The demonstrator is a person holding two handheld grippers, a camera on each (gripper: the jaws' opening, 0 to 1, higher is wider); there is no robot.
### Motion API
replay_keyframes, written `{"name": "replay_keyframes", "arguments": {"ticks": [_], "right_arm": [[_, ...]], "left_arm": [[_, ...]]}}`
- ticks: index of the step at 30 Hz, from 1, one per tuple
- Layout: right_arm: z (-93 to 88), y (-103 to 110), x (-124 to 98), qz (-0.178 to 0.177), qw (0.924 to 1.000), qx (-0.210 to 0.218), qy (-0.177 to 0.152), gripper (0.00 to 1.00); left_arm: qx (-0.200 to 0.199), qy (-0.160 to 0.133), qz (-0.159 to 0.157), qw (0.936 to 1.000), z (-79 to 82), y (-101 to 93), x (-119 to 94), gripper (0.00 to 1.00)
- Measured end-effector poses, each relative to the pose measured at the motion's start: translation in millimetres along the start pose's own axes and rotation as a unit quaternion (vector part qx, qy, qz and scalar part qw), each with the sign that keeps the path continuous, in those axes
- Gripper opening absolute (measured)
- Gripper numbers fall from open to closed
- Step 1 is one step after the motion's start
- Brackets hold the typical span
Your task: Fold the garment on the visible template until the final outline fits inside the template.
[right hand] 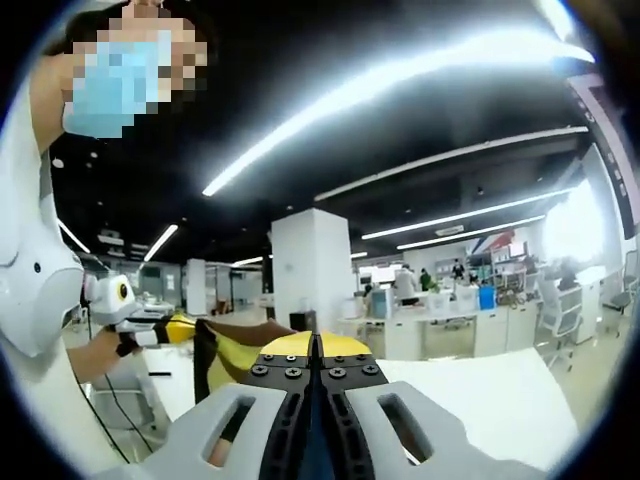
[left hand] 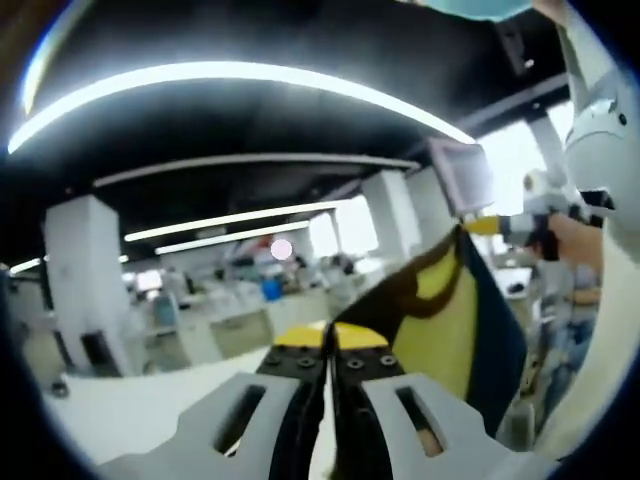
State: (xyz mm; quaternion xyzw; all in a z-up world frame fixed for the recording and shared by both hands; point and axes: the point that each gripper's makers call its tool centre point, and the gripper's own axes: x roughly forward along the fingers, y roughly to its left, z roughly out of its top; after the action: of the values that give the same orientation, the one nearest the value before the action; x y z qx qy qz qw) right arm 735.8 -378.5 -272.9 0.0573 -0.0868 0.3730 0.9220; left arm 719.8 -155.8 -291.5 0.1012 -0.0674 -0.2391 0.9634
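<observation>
In the left gripper view, the left tool (left hand: 330, 352) rises from 6 o'clock with its jaws pressed together on an edge of the yellow, brown and navy garment (left hand: 450, 320), which hangs stretched from the jaw tips toward 2 o'clock, where the right tool (left hand: 520, 225) grips its far corner above the white counter (left hand: 120, 410). In the right gripper view, the right tool (right hand: 316, 352) rises from 6 o'clock with jaws clamped on navy fabric, the garment (right hand: 235, 360) extending toward 9 o'clock to the left tool (right hand: 150, 335), held in the person's hand (right hand: 100, 355), with the white counter (right hand: 480, 395) lying at 4 o'clock.
</observation>
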Motion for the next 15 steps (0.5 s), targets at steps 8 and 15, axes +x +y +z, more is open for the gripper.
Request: {"name": "replay_keyframes", "arguments": {"ticks": [8, 15], "right_arm": [[-103.7, -42.3, 30.1, -0.019, 0.9962, 0.046, 0.071, 0.01], [-185.3, -84.4, 69.1, -0.031, 0.9891, 0.078, 0.121, 0.01]], "left_arm": [[-0.01, 0.115, 0.002, 0.9933, -101.0, 1.7, 32.9, 0.0], [-0.019, 0.164, 0.006, 0.9863, -166.5, 18.5, 75.4, 0.0]]}}
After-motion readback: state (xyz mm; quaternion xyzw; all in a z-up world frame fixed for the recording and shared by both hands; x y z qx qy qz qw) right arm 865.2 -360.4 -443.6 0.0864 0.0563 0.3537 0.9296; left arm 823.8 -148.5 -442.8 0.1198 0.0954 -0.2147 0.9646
